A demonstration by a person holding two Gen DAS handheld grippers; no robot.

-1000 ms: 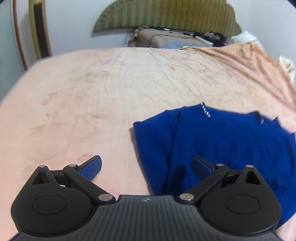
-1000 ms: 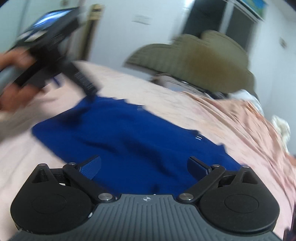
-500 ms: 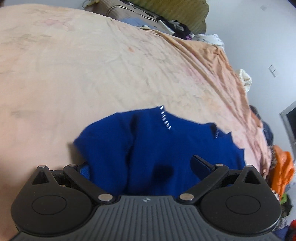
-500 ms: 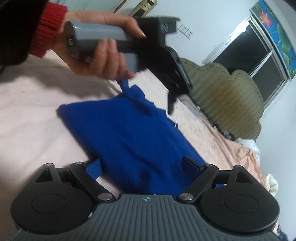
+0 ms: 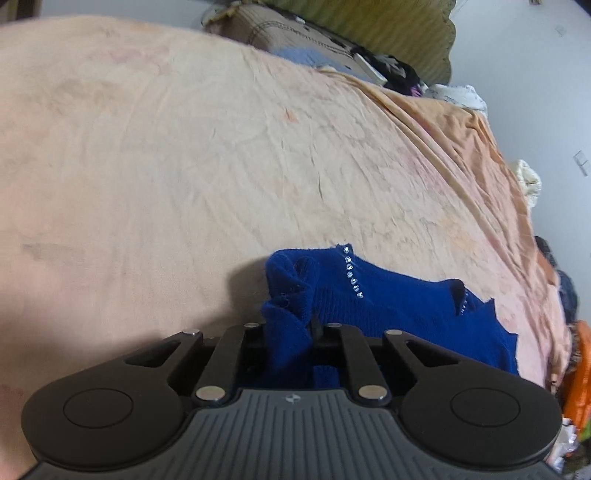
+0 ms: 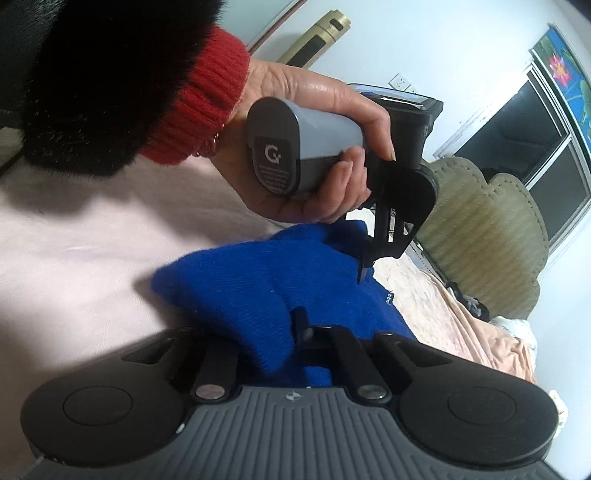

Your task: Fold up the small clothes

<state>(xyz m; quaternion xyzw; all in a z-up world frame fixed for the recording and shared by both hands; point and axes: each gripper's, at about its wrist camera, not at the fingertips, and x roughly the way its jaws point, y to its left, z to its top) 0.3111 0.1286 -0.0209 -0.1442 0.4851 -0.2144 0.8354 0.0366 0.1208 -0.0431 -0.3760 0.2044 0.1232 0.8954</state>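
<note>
While the blue sweater (image 5: 399,306) lies on the bed (image 5: 184,166), both jaws have just closed on it: left gripper (image 5: 291,325) and right gripper (image 6: 284,328) pinch bunched edges.

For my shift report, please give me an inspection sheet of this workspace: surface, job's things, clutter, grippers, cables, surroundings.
Surface: wrinkled peach bedsheet, faintly stained.
Job's things: one blue knit sweater with a line of rhinestones, bunched at both gripped edges.
Clutter: cardboard box and dark clothes near the green headboard.
Grippers: left gripper and right gripper have just closed, each on sweater fabric.
Cables: nothing seen.
Surroundings: white wall, window, orange items at the bed's edge.
</note>
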